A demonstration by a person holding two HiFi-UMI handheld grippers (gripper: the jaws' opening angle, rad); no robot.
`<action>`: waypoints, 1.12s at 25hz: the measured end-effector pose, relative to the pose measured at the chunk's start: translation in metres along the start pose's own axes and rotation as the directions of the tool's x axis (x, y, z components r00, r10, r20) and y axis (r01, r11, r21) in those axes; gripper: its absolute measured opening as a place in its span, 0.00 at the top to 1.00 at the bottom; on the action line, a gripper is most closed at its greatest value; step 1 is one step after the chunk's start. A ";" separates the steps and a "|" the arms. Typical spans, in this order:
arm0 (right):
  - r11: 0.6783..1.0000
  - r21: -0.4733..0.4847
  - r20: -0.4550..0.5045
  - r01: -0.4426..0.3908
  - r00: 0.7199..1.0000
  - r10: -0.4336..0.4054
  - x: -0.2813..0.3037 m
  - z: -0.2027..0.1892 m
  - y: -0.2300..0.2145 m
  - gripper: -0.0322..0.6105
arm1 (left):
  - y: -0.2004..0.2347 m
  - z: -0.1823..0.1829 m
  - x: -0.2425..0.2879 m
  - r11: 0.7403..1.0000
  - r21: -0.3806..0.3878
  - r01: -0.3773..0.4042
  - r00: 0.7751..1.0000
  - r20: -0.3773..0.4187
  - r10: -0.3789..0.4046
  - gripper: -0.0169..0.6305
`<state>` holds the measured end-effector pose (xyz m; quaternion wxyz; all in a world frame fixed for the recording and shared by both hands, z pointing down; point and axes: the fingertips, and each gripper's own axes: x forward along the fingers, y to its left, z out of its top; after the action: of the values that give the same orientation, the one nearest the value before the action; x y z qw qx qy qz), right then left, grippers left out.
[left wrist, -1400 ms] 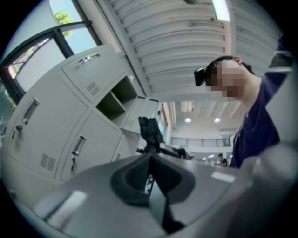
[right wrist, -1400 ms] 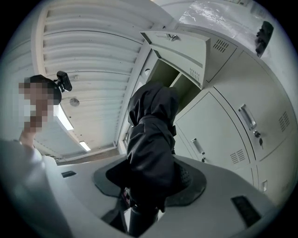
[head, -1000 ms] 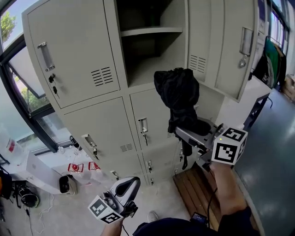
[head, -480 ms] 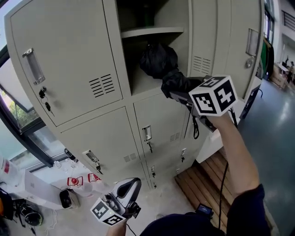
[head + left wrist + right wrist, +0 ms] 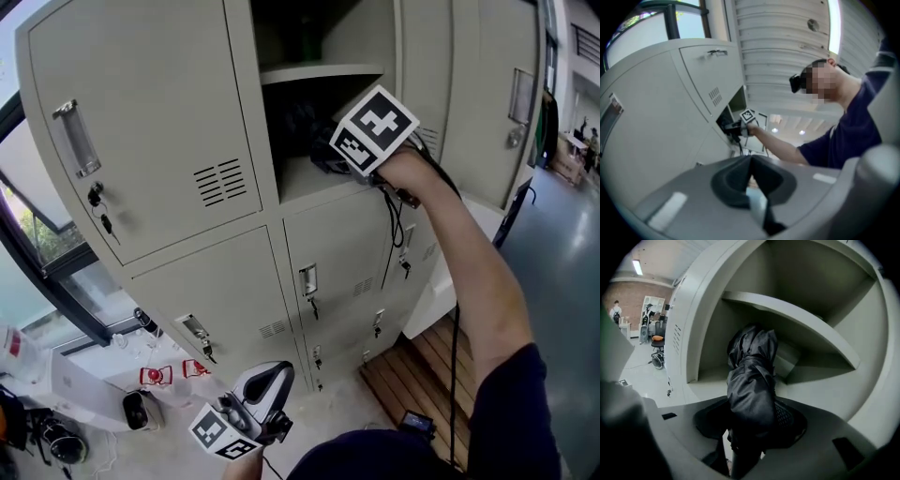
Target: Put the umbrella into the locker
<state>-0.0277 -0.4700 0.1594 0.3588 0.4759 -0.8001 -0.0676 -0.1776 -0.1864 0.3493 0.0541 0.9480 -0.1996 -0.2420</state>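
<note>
Head view: the right gripper (image 5: 326, 155) is up at the top middle of the frame, poked into the open compartment (image 5: 314, 178) of the grey locker (image 5: 159, 141), just under the shelf (image 5: 319, 73). The black folded umbrella (image 5: 302, 122) is a dark lump in there ahead of it. The left gripper (image 5: 269, 380) hangs low at the bottom, well away from the locker.

Left gripper view: its jaws are pressed together with nothing in them, so it's just idling. The locker (image 5: 661, 93) fills the left side.

Right gripper view: the jaws are clamped on the umbrella (image 5: 752, 376), dead centre. Its far end reaches in below the shelf (image 5: 787, 310), above the compartment floor (image 5: 825, 394). I can't tell if it touches.

So I'd say mostly done: the umbrella is in the opening but not let go. What's left is setting it down, releasing, and backing out.
</note>
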 end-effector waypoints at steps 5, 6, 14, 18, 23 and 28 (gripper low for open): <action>0.999 0.027 -0.043 -0.031 0.999 0.032 0.030 0.015 -0.012 0.64 | 0.008 0.008 0.001 1.000 0.018 -0.016 1.000 0.021 0.016 0.97; 0.999 0.034 -0.047 -0.040 0.998 0.042 0.035 0.017 -0.013 0.64 | 0.010 0.009 0.002 1.000 0.023 -0.019 1.000 0.022 0.018 0.97; 0.995 0.046 -0.074 -0.090 0.993 0.094 0.070 0.024 -0.025 0.64 | 0.022 0.023 0.026 0.996 0.080 -0.025 0.999 0.028 0.023 0.97; 0.994 0.034 -0.087 -0.105 0.990 0.108 0.084 0.022 -0.028 0.64 | 0.034 0.026 0.044 0.995 0.097 -0.027 1.000 0.014 0.026 0.97; 0.993 0.010 -0.084 -0.118 0.989 0.119 0.099 0.024 -0.032 0.64 | 0.044 0.027 0.085 0.996 0.084 -0.002 1.000 -0.029 0.004 0.97; 0.989 0.001 -0.071 -0.148 0.986 0.148 0.116 0.023 -0.030 0.64 | 0.048 0.038 0.124 0.995 0.095 0.031 0.999 -0.034 -0.028 0.97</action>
<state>-0.0544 -0.5855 0.1875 0.3922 0.4164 -0.8199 -0.0254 -0.1132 -0.2805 0.2709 0.0084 0.9561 -0.1958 -0.2177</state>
